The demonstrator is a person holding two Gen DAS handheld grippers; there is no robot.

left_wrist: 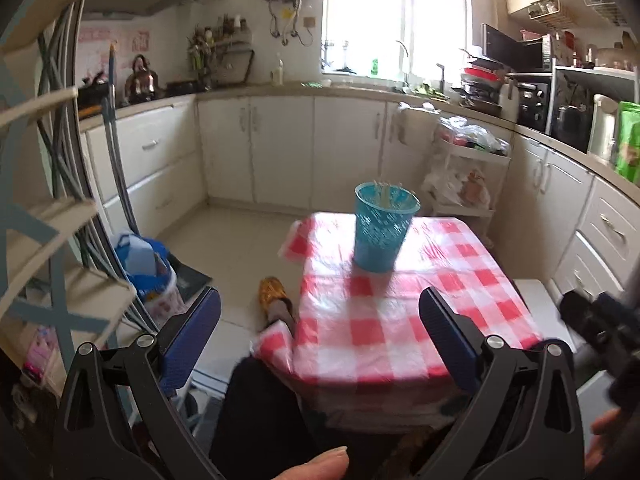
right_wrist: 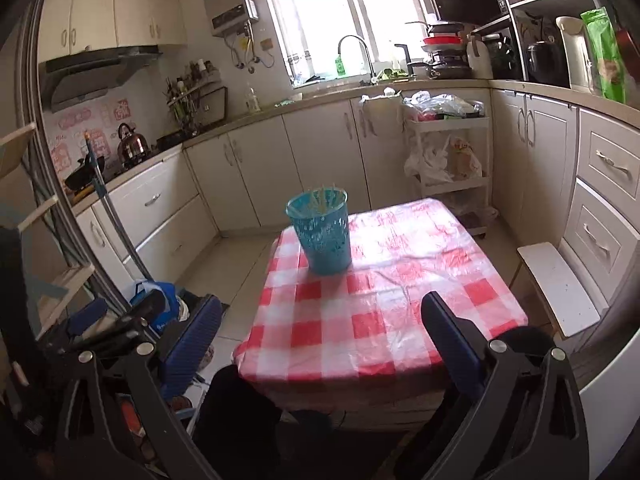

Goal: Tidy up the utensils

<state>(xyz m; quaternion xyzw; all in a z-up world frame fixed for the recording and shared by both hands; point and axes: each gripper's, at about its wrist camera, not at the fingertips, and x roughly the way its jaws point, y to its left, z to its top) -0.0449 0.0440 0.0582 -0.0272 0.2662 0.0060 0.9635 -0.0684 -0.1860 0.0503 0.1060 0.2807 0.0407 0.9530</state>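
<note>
Ahead of both pairs of fingers I see a small surface (left_wrist: 400, 320) under a red-and-white checked cloth, with a blue cup (left_wrist: 382, 228) standing upright on its far part. Pale sticks poke above the cup's rim; I cannot tell what they are. Nothing else lies on the cloth.

My left gripper (left_wrist: 320, 340) has its fingers spread wide and holds nothing; the cup sits beyond the gap, nearer the right finger. My right gripper (right_wrist: 320, 344) is likewise wide and empty, with the cup beyond and nearer its left finger.

Beyond the surface, white cabinets (right_wrist: 256, 168) run around the room beneath a bright window (right_wrist: 340, 12), and a kettle (right_wrist: 132, 144) stands far off past the left fingers. A white trolley (right_wrist: 448, 152) with bags stands beyond the right fingers.

Only the left view shows a yellow slipper (left_wrist: 272, 294) on the floor just left of the surface and a thumb (left_wrist: 316, 464) at the bottom edge. Only the right view shows a white stool (right_wrist: 560, 288) outside the right finger and the tap (right_wrist: 356, 52) clearly.
</note>
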